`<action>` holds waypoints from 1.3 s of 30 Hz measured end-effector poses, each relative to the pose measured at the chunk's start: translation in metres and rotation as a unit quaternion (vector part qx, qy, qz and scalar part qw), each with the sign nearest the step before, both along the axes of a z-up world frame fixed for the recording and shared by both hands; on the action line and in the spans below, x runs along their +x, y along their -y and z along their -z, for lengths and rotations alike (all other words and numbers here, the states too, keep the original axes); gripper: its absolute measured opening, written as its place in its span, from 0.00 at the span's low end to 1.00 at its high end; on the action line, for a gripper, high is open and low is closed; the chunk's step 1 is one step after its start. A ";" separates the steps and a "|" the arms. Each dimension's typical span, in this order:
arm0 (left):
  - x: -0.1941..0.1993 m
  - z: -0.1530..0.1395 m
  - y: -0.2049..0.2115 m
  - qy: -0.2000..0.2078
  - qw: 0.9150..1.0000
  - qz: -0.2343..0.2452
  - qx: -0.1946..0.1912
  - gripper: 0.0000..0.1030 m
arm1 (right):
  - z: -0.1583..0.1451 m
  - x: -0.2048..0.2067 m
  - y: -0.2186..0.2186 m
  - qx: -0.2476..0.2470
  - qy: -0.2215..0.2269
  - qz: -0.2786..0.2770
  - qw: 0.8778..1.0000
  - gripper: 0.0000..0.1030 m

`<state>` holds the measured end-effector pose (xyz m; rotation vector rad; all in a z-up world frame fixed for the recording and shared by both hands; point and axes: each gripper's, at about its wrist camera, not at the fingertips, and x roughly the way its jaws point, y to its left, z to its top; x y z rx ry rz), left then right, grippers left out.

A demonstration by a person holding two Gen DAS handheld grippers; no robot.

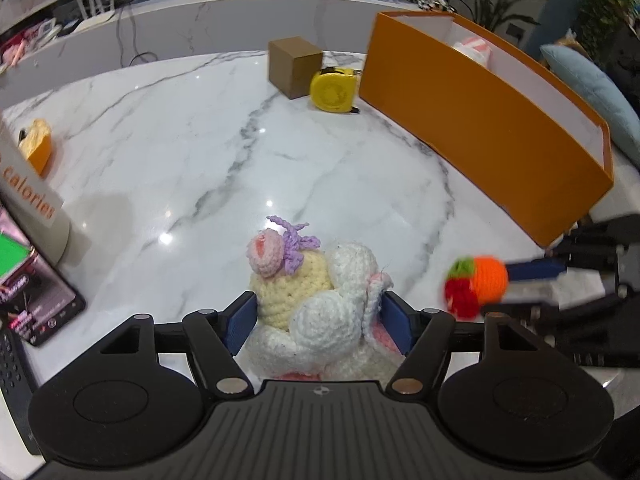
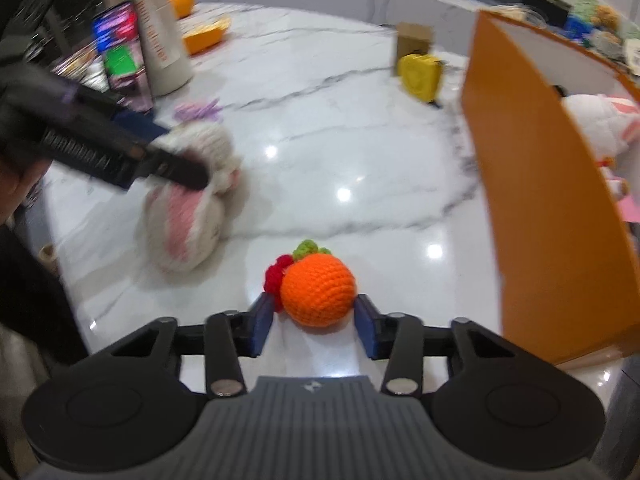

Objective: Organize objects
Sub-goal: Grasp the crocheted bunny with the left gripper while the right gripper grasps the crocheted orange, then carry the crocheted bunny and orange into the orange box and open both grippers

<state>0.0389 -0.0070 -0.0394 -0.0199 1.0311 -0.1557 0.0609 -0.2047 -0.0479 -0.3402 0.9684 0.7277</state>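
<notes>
- The crocheted bunny (image 1: 320, 312) is white with pink patches, and carries a cream-yellow piece topped by a pink knob and a lilac bow. It sits low over the marble table (image 1: 180, 152).
- The crocheted orange (image 2: 318, 290) is a bright ball with a green leaf and red berries on its left side.
- The left gripper (image 1: 318, 322) has its blue pads pressed into the bunny's flanks, jaws fairly wide around the soft body.
- The right gripper (image 2: 314, 326) clasps the orange between its pads, jaws at a middling spread.
- The orange box (image 1: 492, 120), white inside, stands to the right with its open top showing a plush toy (image 2: 600, 128).
- A yellow tape measure (image 1: 333, 90) and a brown carton (image 1: 294, 66) sit touching at the far edge; bare marble lies between them and the grippers.
</notes>
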 end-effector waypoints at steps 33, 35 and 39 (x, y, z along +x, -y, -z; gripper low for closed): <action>0.013 0.013 0.009 -0.012 1.000 -0.001 0.005 0.82 | -0.003 0.027 -0.001 0.017 -0.005 0.053 0.998 0.41; 0.013 0.008 0.009 -0.007 1.000 -0.002 0.002 0.81 | -0.006 0.028 0.002 0.025 -0.004 0.061 0.998 0.41; 0.018 -0.009 0.006 0.008 1.000 -0.012 -0.015 0.81 | -0.017 0.031 0.008 0.050 0.007 0.076 0.996 0.41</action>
